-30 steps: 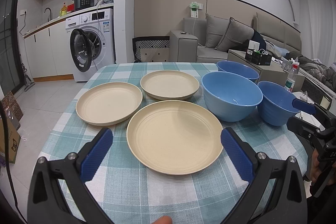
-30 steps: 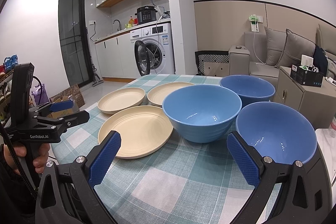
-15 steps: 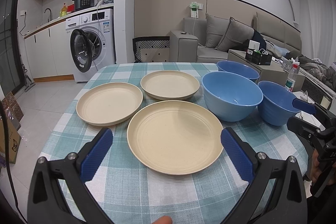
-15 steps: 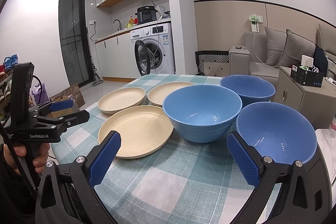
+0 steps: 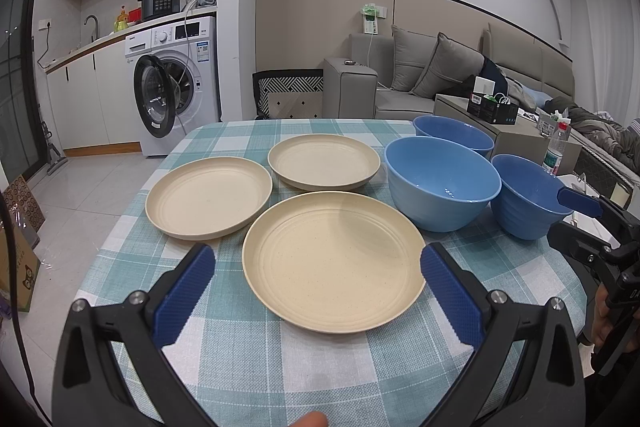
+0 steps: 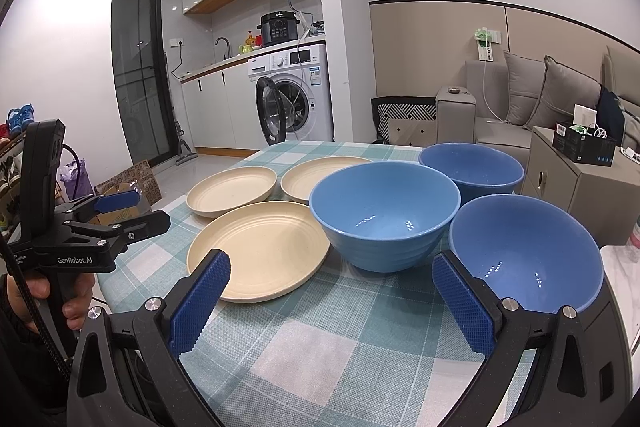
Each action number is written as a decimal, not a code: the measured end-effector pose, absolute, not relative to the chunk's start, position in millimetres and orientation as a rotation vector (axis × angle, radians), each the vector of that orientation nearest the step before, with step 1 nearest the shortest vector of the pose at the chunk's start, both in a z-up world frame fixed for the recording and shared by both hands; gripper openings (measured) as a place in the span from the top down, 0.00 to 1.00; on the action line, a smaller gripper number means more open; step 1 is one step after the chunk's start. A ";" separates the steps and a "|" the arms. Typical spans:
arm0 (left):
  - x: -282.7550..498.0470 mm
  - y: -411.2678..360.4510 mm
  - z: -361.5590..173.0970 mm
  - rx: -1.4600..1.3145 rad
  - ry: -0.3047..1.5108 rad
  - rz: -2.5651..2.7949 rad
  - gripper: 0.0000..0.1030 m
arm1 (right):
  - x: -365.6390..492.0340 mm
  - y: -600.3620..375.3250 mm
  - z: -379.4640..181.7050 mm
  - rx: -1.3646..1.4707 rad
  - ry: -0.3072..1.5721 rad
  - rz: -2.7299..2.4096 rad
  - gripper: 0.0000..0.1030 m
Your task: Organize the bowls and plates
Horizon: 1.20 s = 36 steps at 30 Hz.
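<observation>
The teal-and-white checked woven tablecloth has a coarse, matt cloth texture. The three cream speckled matt plates show fine concentric ridges, while the three blue plastic-looking bowls are smooth inside and glossy enough to carry light reflections. Both black matt plastic grippers carry blue knurled rubbery finger pads and bright metal screws.

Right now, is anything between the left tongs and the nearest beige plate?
Nothing visible. The left tongs are open, and the large beige plate lies straight ahead between their tips on the checked tablecloth, with only bare cloth in front.
</observation>
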State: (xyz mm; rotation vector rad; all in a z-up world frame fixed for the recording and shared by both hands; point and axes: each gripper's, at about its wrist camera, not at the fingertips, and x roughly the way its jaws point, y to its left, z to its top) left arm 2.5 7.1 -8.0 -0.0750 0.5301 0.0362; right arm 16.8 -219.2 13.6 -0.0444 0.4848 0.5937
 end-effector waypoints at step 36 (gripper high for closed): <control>20.0 28.3 -2.9 -0.061 0.549 0.052 0.00 | 40.8 -219.2 43.1 -0.059 0.529 0.569 0.00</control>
